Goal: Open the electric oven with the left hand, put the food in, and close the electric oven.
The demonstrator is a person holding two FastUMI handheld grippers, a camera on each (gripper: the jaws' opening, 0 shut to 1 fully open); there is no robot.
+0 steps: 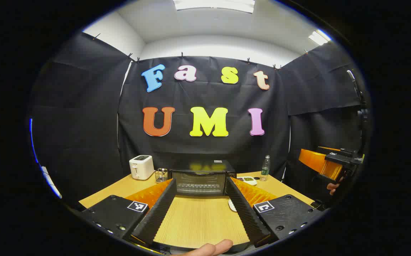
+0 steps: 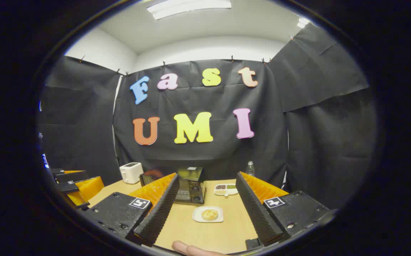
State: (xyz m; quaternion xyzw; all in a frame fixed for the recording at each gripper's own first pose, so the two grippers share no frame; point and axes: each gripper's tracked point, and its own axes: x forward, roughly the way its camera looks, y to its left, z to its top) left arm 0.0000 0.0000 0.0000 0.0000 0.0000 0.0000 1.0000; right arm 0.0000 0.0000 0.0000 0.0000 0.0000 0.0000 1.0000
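A black electric oven (image 1: 201, 179) stands at the back of the wooden table (image 1: 198, 220), its glass door shut. My left gripper (image 1: 200, 209) is open, well short of it, with the oven framed between the fingers. In the right gripper view the oven (image 2: 190, 188) sits behind a white plate (image 2: 208, 214) holding a round bun (image 2: 209, 214). My right gripper (image 2: 207, 213) is open, hovering in front of the plate with nothing between its fingers. The right gripper (image 1: 333, 164) also shows at the far right of the left gripper view, the left gripper (image 2: 75, 185) at the far left of the right gripper view.
A white toaster (image 1: 141, 166) and a small wire holder (image 1: 161, 175) stand left of the oven. A clear bottle (image 1: 265, 168) and a divided white dish (image 2: 226, 189) of small foods sit to its right. Black cloth walls close the booth.
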